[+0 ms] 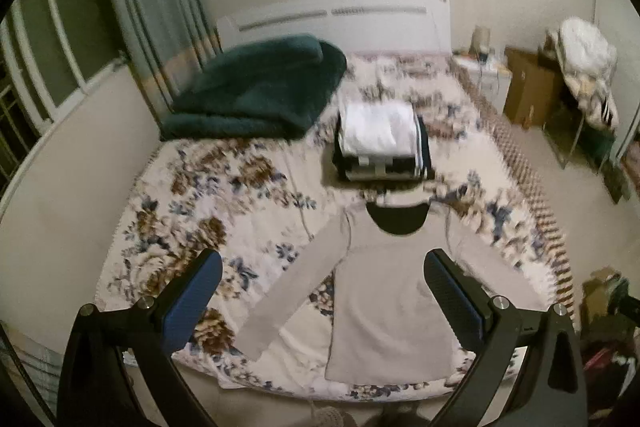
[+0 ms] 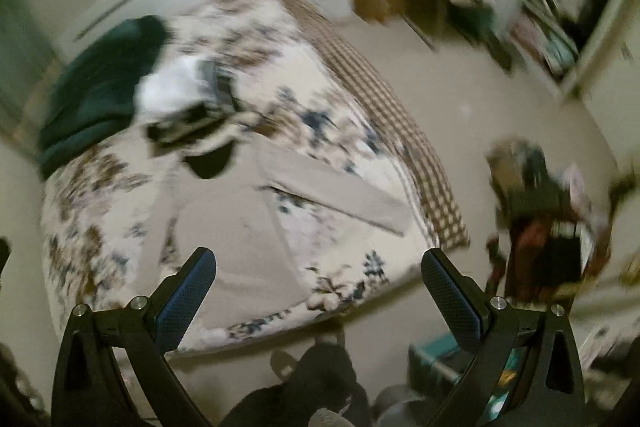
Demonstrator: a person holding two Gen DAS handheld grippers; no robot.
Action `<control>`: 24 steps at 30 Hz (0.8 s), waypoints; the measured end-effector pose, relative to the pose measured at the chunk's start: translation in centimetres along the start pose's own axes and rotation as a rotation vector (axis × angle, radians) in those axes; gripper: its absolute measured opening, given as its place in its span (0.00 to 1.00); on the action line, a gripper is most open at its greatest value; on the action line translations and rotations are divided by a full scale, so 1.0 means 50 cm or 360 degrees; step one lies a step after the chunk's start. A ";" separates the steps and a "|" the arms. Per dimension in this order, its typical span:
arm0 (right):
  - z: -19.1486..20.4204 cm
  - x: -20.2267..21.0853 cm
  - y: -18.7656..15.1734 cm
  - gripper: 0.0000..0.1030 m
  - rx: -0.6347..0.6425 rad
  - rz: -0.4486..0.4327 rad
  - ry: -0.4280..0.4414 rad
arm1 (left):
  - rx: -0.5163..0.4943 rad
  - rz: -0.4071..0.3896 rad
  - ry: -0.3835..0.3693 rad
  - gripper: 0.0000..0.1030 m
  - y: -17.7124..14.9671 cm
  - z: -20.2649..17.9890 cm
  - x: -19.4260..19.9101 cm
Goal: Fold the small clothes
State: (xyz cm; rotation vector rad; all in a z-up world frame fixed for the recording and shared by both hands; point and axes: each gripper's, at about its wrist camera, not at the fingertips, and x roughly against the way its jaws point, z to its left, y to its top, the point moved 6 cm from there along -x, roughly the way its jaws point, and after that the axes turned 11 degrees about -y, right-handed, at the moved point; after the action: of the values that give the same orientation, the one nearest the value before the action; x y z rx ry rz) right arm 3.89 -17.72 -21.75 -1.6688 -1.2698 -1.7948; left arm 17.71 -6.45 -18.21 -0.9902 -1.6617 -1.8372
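Note:
A beige long-sleeved top (image 1: 384, 303) with a dark neckline lies flat on the floral bedspread (image 1: 224, 211), sleeves spread out to both sides. It also shows in the right wrist view (image 2: 240, 227), blurred. My left gripper (image 1: 324, 267) is open and empty, held high above the top's body. My right gripper (image 2: 318, 267) is open and empty, above the bed's near right corner. A stack of folded clothes (image 1: 380, 143), white piece on top, sits beyond the top's neckline.
A folded dark green blanket (image 1: 260, 91) lies at the bed's far left. A white headboard (image 1: 336, 19) stands behind. A cardboard box (image 1: 528, 87) and a chair with laundry (image 1: 584, 67) stand at the right. Clutter (image 2: 548, 219) sits on the floor right of the bed.

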 end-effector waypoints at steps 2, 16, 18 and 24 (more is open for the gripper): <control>-0.045 -0.123 -0.006 1.00 -0.0122 0.0110 -0.0027 | 0.0003 0.0075 0.0043 1.00 -0.023 -0.006 -0.089; -0.259 -1.009 -0.066 0.97 -0.0931 0.0663 -0.0075 | 0.0229 0.0559 0.0265 1.00 -0.284 0.020 -0.659; -0.273 -1.075 -0.081 0.95 -0.1024 0.0706 -0.0087 | 0.0277 0.0606 0.0268 1.00 -0.310 0.028 -0.709; -0.278 -1.162 -0.082 0.79 -0.1197 0.0590 -0.0064 | 0.0257 0.0645 0.0215 1.00 -0.354 0.027 -0.788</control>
State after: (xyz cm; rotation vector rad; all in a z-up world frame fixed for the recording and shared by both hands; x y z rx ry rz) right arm 5.48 -43.84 -75.61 -2.1309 -0.2306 -2.1227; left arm 29.48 -7.19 -59.81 -1.0204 -1.3833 -1.4471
